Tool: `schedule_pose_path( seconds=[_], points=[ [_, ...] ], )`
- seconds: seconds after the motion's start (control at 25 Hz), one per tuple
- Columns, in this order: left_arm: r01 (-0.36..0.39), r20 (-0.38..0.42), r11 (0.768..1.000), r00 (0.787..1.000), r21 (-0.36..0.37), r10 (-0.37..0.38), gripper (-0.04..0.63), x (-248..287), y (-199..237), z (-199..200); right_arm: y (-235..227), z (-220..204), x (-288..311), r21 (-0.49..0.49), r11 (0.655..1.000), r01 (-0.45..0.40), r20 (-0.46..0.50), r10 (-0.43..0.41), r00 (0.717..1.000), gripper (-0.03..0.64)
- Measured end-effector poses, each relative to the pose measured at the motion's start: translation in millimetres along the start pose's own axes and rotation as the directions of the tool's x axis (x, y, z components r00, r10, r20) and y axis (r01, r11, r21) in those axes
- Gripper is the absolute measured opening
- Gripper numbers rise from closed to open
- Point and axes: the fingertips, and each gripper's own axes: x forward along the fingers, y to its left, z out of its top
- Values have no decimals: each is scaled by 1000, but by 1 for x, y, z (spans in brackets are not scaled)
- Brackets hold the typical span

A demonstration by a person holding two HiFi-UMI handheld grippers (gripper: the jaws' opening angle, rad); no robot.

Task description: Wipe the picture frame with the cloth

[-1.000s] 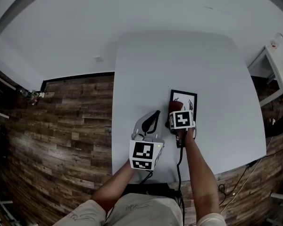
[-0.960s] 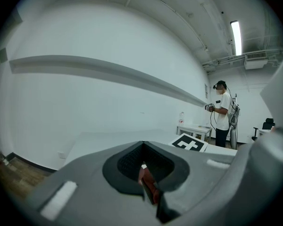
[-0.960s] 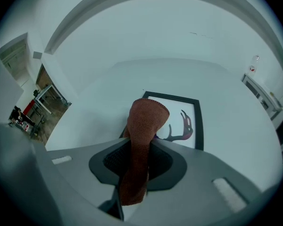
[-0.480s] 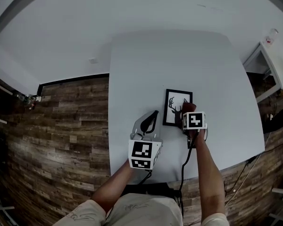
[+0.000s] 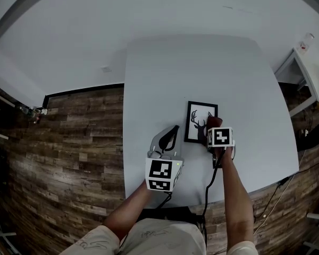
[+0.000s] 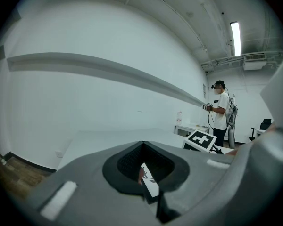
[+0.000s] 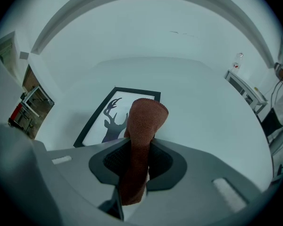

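Observation:
A black picture frame (image 5: 199, 120) with a deer silhouette lies flat on the white table (image 5: 165, 73). My right gripper (image 5: 213, 128) is shut on a rust-brown cloth (image 5: 213, 123) at the frame's lower right corner. In the right gripper view the cloth (image 7: 143, 126) stands folded up between the jaws, its top over the near right part of the frame (image 7: 104, 119). My left gripper (image 5: 173, 129) rests to the left of the frame, shut with nothing in it. Through its jaws a strip of the frame (image 6: 149, 181) shows.
The table's front edge (image 5: 165, 202) is close to me, with wooden floor (image 5: 69, 142) to the left. A second white table (image 5: 308, 73) stands at the right. A cable (image 5: 208, 185) trails from the right gripper. A person (image 6: 221, 111) stands far off.
My right gripper has carried the cloth rightward from the frame's lower middle to its lower right corner, uncovering the deer. The left gripper has stayed put.

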Motion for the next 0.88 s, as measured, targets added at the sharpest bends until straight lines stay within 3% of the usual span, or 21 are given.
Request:
schedule_pose_path(
  seconds=[0.36, 0.56, 0.72, 0.88],
  points=[
    [2, 4, 1000, 1000, 7, -2, 0, 0, -2, 2, -3, 1, -4, 17, 1000, 0, 26, 0, 1000, 110],
    [7, 14, 1000, 1000, 17, -8, 0, -1, -5, 8, -1, 12, -28, 14, 1000, -12, 128, 10, 992, 110],
    [12, 28, 1000, 1000, 24, -13, 0, -4, -9, 17, -2, 30, -63, 9, 1000, -11, 270, 8, 963, 110],
    [16, 57, 999, 998, 32, -17, 0, -10, -14, 32, -4, 45, -110, 17, 1000, 2, 429, -9, 903, 109]
  ],
)
